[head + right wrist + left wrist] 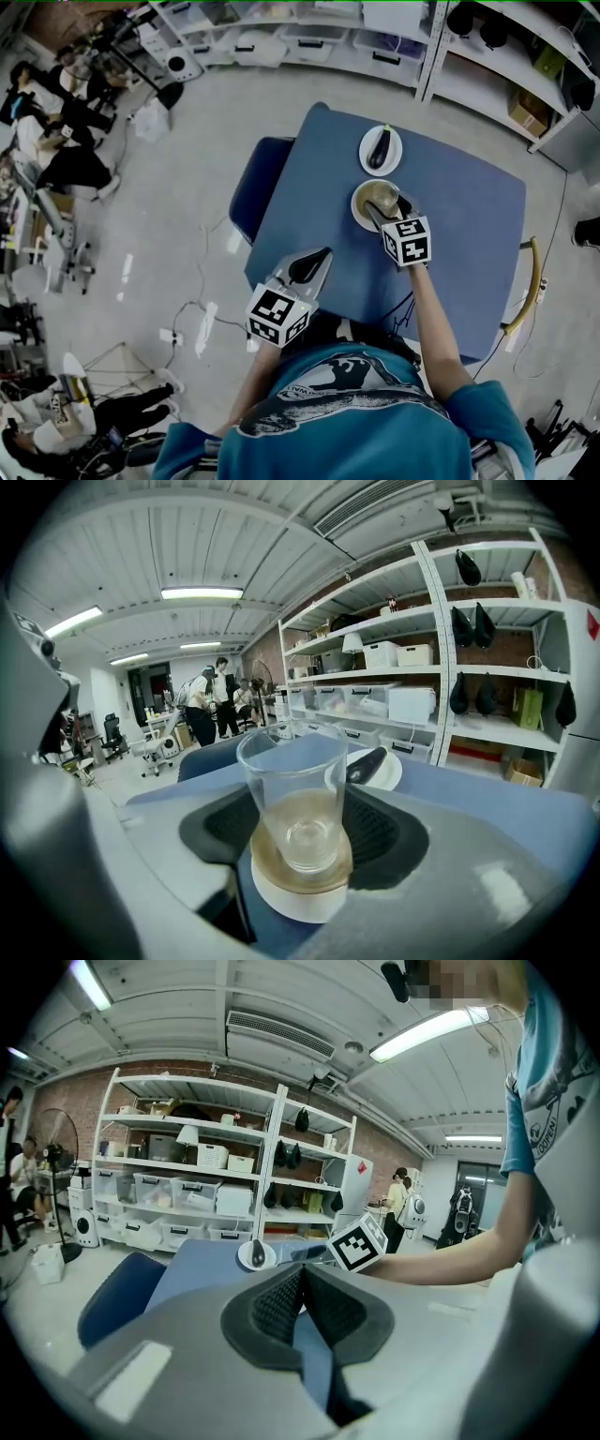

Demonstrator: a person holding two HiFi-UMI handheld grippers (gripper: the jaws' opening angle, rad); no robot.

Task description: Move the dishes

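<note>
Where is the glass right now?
In the head view, the glass stands on a saucer on the blue table, gripped between the fingers of the right gripper, just this side of the white plate with the eggplant.

Your left gripper (312,265) hangs at the near left, pointing away from you and tipped slightly down. Its jaws are pressed together with nothing between them. Your right arm (434,328) is stretched further out, bare forearm straight, and the right gripper (386,212) at its end tilts down too. Its jaws stand wide, with the pads pressed on either side of a glass (296,794).
</note>
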